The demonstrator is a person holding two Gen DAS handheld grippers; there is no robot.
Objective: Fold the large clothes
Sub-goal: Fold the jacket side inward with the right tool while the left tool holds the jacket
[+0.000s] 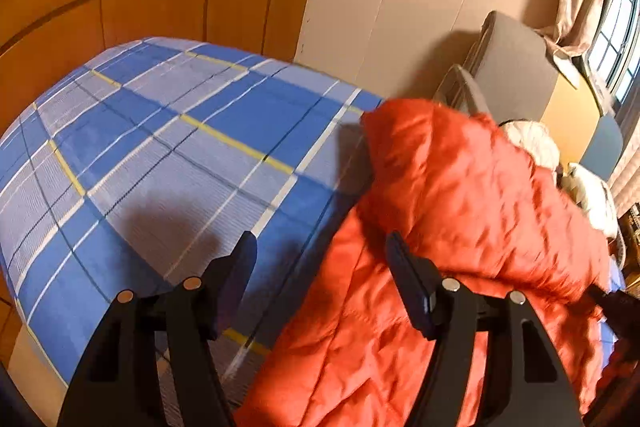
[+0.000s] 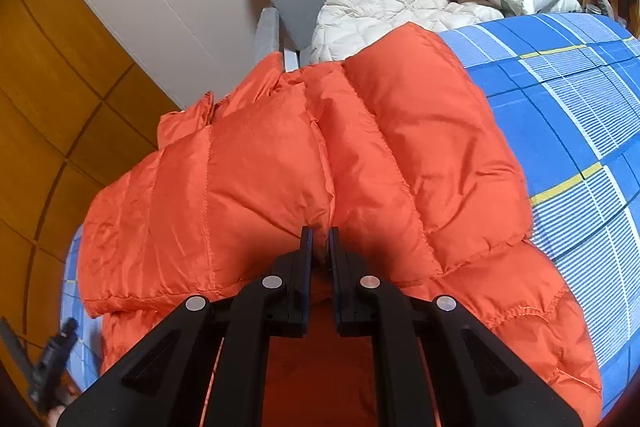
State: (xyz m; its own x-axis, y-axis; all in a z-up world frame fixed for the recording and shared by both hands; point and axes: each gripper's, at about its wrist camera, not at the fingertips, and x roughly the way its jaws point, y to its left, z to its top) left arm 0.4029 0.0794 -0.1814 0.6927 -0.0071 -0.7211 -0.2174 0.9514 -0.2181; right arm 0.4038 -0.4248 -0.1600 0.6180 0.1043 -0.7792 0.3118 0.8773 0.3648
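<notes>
On the blue checked bedsheet (image 2: 580, 115) lies the puffy orange quilted down jacket (image 2: 280, 163), partly folded. My right gripper (image 2: 319, 241) pinches a fold of it between nearly closed fingers; my left gripper (image 1: 320, 247) is spread wide, empty. I should carry the fold across slowly and low, so the slippery fabric keeps aligned.
</notes>
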